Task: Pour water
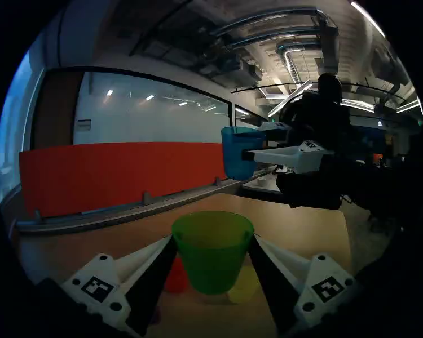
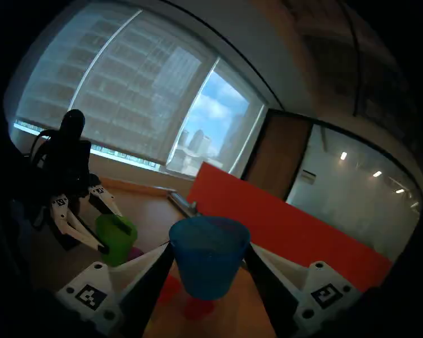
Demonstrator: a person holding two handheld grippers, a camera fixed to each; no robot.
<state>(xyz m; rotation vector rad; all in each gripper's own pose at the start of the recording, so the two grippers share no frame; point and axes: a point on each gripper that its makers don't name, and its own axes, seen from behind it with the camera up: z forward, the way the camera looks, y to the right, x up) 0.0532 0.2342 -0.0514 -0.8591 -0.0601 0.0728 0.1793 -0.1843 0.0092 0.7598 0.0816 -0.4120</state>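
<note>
Left claw [image 1: 211, 243] clamped on green cup [image 1: 213, 270], both fingers pressing its sides; held upright over counter [image 1: 307, 231], likely as receiver. Right claw [image 2: 208, 248] grips blue cup [image 2: 209, 276], upright, higher than green cup and apart, probably staged for tipping.

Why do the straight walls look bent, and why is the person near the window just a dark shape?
Right gripper view: the fisheye lens bows the window, whose daylight backlights the person into a silhouette; the blue cup is sharp. Left gripper view: the red partition curves likewise, ceiling lights streak with glare, and the green cup is sharp.
</note>
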